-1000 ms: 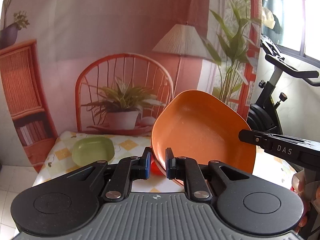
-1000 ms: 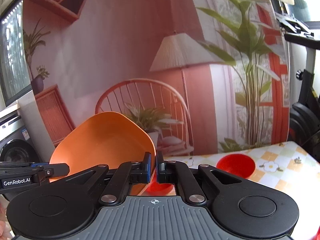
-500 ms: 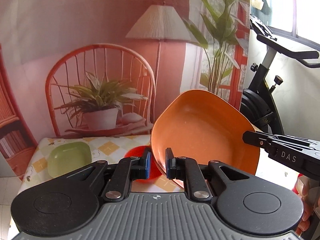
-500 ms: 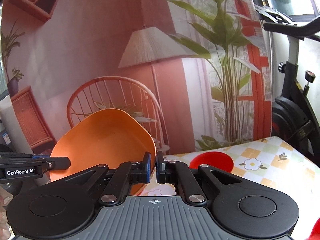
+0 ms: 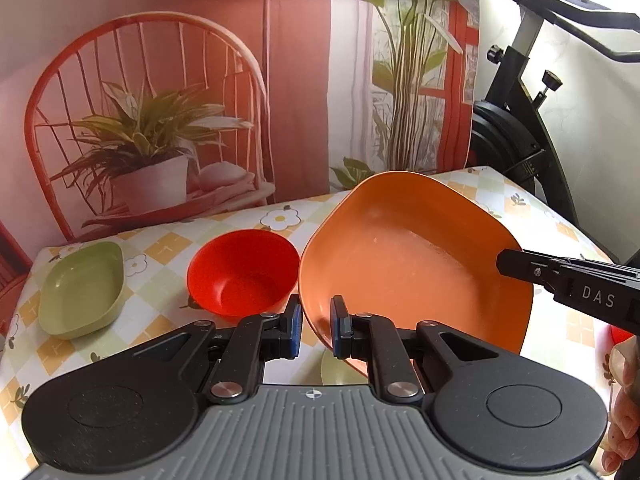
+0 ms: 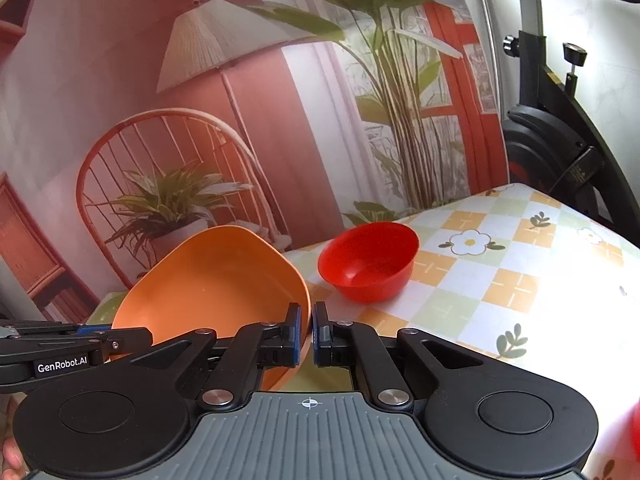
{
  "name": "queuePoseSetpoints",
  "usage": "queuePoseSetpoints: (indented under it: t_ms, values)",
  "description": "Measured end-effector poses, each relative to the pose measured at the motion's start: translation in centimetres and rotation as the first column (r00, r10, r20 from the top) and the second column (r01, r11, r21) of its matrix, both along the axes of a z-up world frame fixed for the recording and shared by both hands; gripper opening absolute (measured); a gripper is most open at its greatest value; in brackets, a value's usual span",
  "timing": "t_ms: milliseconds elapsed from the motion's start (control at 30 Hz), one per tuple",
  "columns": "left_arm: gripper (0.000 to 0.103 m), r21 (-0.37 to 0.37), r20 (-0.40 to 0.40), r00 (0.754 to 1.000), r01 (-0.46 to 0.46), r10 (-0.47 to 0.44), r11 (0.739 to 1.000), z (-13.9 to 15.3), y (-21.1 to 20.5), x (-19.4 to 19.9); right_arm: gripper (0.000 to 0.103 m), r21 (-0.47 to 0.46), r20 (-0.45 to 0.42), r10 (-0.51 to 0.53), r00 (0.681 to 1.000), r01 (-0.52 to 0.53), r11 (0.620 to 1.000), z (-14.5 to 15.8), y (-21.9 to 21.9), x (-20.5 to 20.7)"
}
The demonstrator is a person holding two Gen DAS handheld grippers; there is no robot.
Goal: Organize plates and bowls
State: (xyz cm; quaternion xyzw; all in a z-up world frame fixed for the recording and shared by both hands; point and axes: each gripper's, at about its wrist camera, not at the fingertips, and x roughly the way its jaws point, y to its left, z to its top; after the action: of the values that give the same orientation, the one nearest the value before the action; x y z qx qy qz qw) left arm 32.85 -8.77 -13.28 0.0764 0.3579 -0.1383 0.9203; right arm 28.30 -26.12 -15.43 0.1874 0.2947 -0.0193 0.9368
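Here both tongs (image 5: pixel 316 330) (image 6: pixel 312 334) pinch the orange bowl (image 5: pixel 404 252).

Left gripper (image 5: pixel 316 330) and right gripper (image 5: pixel 505 264) both clamp the tilted orange bowl (image 5: pixel 408 256) above the tablecloth (image 5: pixel 160 248); red bowl (image 5: pixel 242 276) beside it.

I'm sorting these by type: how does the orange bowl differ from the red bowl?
The orange bowl is wider and shallower with a rounded-square rim; the red bowl is smaller, round and deeper. The orange bowl is held tilted above the table, its rim pinched by the left tool and the right tool; the red bowl sits upright on the checked tablecloth, untouched. Both are plain, glossy and empty.
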Motion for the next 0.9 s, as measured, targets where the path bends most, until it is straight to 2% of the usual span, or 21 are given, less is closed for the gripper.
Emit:
queuePoseSetpoints:
  t_ms: [300,633,900]
  values:
    - [0.015,0.031,-0.065,0.998,0.028,-0.026,0.999,-2.6,-0.5,1.0,0.006,0.016,-0.043,-0.023,0.999,0.024,1.0,-2.2,-0.5,-0.3]
    - [0.016,0.095,-0.141,0.99,0.022,-0.008,0.995,-5.8,-0.9,1.7,0.006,0.039,-0.122,-0.011,0.992,0.016,0.999,-5.0,-0.1,0.1]
    - [0.016,0.13,-0.138,0.99,0.041,-0.022,0.991,-6.3,-1.8,1.6,0.006,0.062,-0.132,-0.019,0.991,0.027,0.998,-5.7,-0.8,-0.3]
